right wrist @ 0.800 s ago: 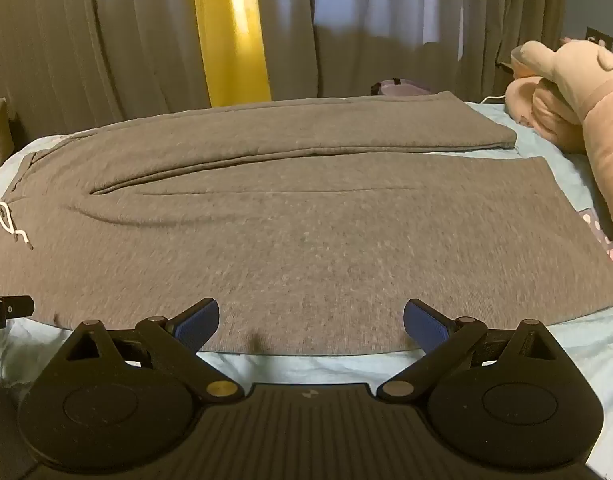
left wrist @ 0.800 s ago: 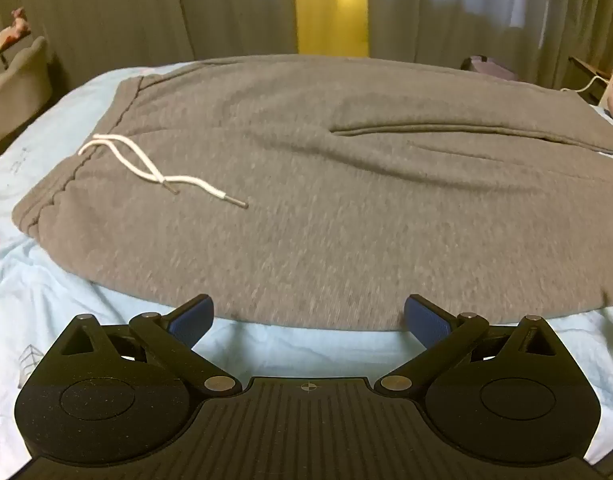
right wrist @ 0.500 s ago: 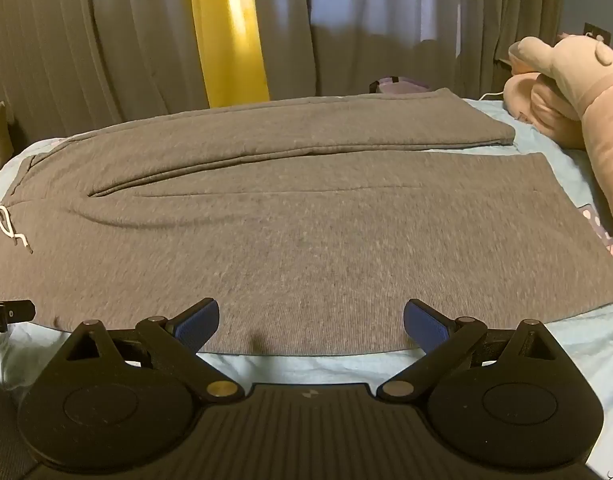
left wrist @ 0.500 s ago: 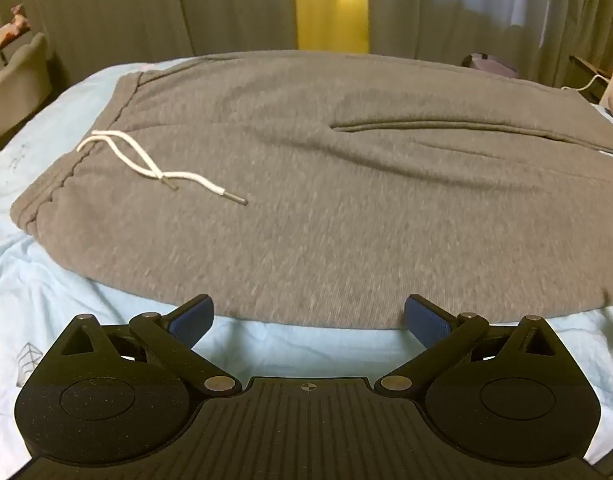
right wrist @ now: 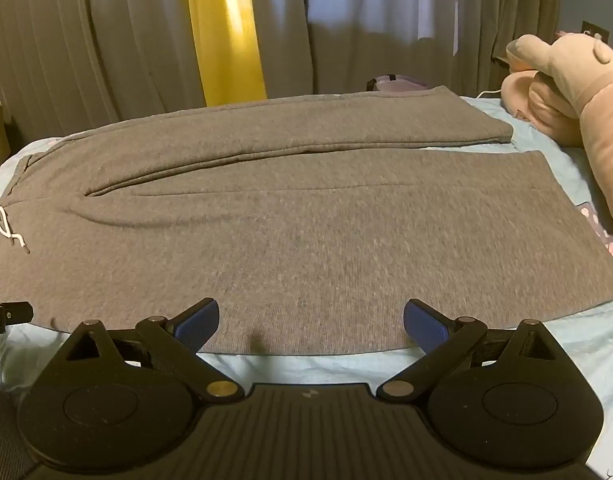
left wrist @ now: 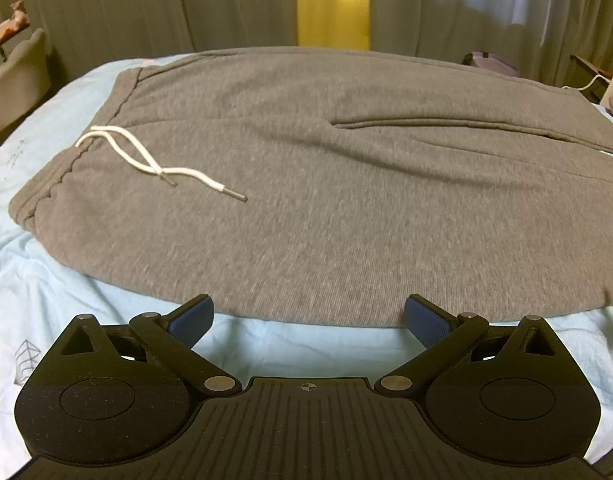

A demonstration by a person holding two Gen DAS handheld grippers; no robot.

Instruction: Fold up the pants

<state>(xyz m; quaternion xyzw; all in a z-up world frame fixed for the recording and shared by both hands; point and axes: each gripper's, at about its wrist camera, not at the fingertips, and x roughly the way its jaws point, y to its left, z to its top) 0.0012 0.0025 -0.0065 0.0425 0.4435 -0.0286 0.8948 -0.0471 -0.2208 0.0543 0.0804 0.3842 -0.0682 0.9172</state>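
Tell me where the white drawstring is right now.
The white cotton drawstring lies loose on the grey fleece pants at their waistband, upper left in the left wrist view and at the far left edge of the right wrist view.

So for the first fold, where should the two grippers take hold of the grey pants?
Probably along the near long edge of the grey pants, coming in low from the near side. That edge lies flat and free on the light blue sheet, just ahead of the open left gripper and right gripper.
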